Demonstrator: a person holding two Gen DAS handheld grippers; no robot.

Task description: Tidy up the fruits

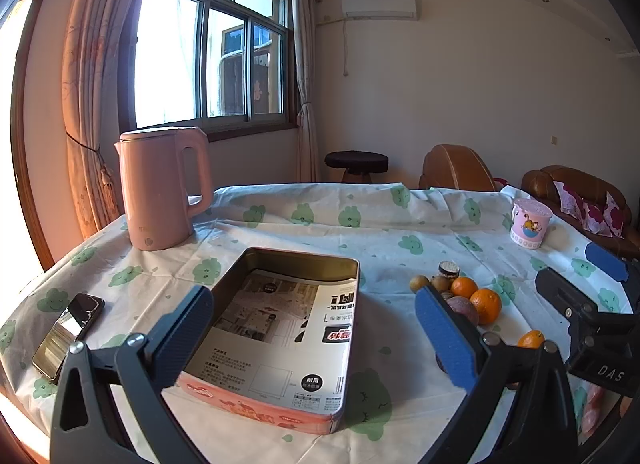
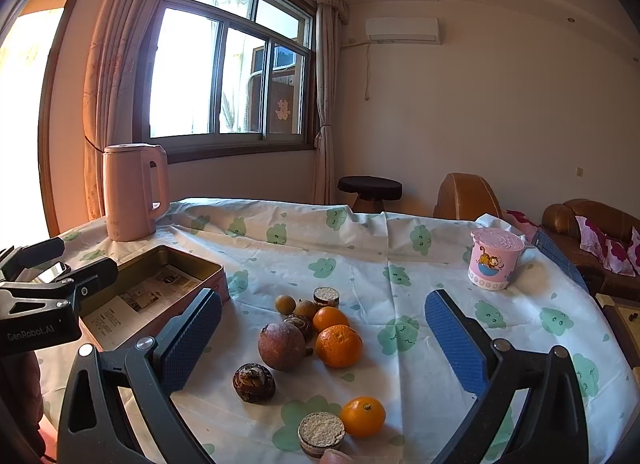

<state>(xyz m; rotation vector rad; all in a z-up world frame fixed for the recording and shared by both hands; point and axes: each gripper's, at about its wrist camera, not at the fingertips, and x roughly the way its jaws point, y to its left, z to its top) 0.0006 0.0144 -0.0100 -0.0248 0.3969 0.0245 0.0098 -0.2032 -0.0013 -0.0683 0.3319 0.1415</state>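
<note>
From my seat, both tools are empty and spread wide. My right gripper (image 2: 323, 338) hangs over the loose pile of fruit (image 2: 316, 338) on the cloth-covered table (image 2: 400, 256), and the brown round fruit (image 2: 281, 346) and the middle orange (image 2: 338, 346) lie straight ahead between its fingers, touching or nearly so. Another orange (image 2: 363, 416) sits closer to me, just beside a cut, disc-shaped piece (image 2: 321, 433).

My left gripper (image 1: 314, 334) frames the open tin (image 1: 352, 264), which holds only a printed sheet (no fruit in it yet). The tin's long side runs away from me, and it lies to the left of the pile.

So the right hand is plainly nearer the fruit, I judge. The cloth between pile and tin is bare, giving open room for a carry leftward; the pink cup (image 2: 494, 260) and kettle (image 2: 134, 192) stand well apart.
</note>
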